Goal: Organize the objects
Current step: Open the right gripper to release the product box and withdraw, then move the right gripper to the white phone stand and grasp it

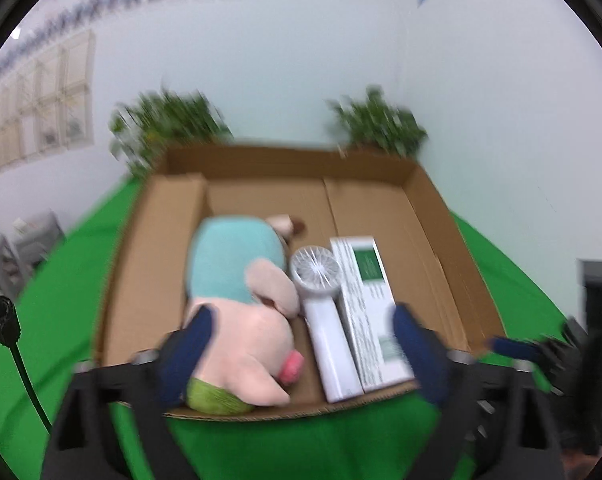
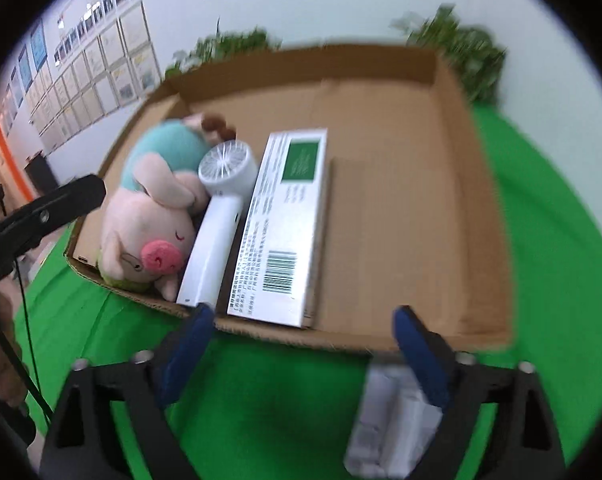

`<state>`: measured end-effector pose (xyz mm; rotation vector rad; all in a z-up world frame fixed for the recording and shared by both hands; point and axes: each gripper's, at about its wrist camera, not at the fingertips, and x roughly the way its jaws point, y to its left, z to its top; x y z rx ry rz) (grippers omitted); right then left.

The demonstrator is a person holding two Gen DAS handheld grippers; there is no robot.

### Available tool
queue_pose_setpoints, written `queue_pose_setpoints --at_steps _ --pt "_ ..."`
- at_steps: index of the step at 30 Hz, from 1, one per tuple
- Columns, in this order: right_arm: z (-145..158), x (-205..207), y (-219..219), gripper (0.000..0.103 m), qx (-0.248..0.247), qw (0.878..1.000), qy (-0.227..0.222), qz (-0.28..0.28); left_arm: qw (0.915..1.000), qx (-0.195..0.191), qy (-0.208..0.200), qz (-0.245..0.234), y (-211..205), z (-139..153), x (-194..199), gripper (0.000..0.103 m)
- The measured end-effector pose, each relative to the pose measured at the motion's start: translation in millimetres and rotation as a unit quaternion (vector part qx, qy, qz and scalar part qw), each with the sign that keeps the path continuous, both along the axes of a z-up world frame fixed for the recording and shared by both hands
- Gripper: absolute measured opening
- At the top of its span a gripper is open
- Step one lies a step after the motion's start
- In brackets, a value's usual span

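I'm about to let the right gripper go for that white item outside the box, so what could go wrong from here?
1. The white item lies on the green cloth under the right gripper, partly hidden by one finger; a grasp may land off-centre.
2. The cardboard box has its near wall just ahead, so lifting forward might clip it.
3. The plush pig, handheld fan and white carton fill the box's left; only the right is free.
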<state>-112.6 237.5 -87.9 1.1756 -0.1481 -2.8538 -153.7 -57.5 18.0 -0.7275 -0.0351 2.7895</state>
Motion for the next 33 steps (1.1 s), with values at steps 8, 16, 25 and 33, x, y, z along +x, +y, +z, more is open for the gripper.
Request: queue_pose_setpoints --at_steps 8,16,25,33 --pt "23 36 -3 0.102 0.014 0.998 0.034 -0.051 0.9984 -0.048 -0.025 0.015 15 -13 29 0.103" --pt "33 53 -6 0.102 0.052 0.994 0.067 -0.062 0.9982 -0.05 -0.02 0.027 11 -14 48 0.103" --pt "33 53 1 0.102 0.057 0.994 0.071 -0.062 0.9971 -0.061 -0.019 0.041 17 -18 51 0.103" --pt "25 51 7 0.102 0.054 0.994 0.073 -0.063 0.998 -0.052 -0.024 0.025 15 -23 48 0.103"
